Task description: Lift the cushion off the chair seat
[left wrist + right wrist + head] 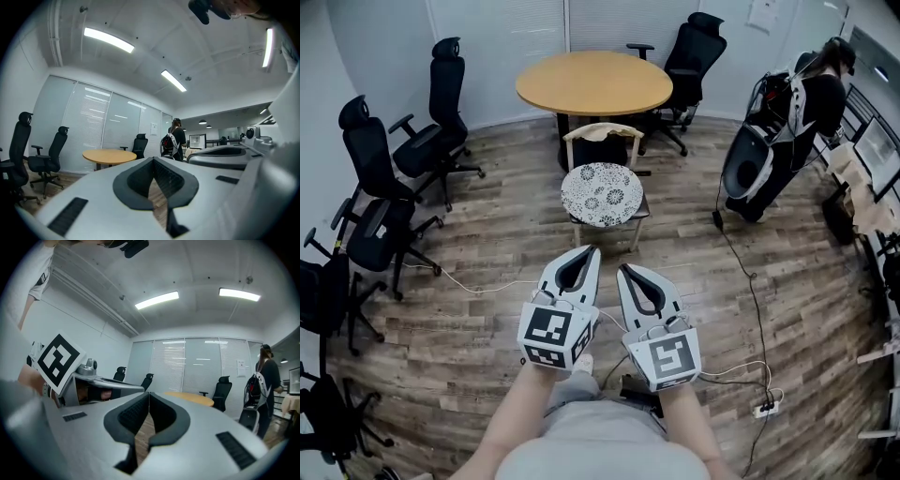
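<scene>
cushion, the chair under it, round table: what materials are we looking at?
Cushion: looks like fabric, matte, white with a dark floral print. Chair: seemingly pale wood, going by the curved backrest rail and slim legs. Round table: wood or wood-look laminate; smooth light-brown top, slight sheen.

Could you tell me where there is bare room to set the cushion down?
The round table is bare. Open floor lies between the chair and the black office chairs at left. The right side is crowded with cables and a person.
</scene>
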Demonstrator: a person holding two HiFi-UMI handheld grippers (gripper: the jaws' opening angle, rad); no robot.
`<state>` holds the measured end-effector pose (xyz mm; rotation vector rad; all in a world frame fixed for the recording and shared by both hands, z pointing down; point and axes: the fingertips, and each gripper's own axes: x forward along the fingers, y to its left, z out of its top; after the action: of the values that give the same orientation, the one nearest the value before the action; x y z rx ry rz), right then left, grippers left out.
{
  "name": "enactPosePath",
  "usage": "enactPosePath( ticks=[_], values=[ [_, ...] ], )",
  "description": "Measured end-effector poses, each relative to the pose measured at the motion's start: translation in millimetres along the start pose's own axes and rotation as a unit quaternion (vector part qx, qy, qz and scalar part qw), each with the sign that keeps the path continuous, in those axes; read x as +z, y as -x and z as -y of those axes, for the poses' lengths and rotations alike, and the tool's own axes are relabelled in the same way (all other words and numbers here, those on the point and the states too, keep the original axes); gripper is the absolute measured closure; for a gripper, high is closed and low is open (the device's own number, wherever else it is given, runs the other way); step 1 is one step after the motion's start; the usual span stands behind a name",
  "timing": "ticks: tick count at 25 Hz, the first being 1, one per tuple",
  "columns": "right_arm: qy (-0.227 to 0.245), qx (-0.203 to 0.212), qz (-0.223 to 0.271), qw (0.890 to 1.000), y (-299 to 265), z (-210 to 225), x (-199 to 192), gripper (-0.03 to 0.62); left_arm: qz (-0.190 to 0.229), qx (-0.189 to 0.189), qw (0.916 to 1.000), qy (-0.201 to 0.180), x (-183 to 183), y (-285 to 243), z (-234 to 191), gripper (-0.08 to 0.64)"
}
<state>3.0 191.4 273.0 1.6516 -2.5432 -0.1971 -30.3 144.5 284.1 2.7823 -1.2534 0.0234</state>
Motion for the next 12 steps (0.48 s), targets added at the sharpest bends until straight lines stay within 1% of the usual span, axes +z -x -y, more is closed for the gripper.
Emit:
enactPosePath(
  ticks=[4, 9, 12],
  values=[
    [0.003, -0.012, -0.002, 1.000, -29.8, 7.8, -4.0, 0.566, 0.005, -0.018, 0.9998, 0.007, 1.4, -17.0, -20.5, 0.556],
    [0.004, -0.023, -0.004, 1.000, -66.9, 17.2, -7.1, 0.566, -0.003, -0.030, 0.9995, 0.002, 1.2, -39.2, -46.0, 0.557],
    [0.003, -0.028, -0.007, 1.000, -83.8, 18.7, -8.9, 0.566, -0.006, -0.050, 0.9987, -0.003, 1.8, -48.0, -55.9, 0.557]
  ],
)
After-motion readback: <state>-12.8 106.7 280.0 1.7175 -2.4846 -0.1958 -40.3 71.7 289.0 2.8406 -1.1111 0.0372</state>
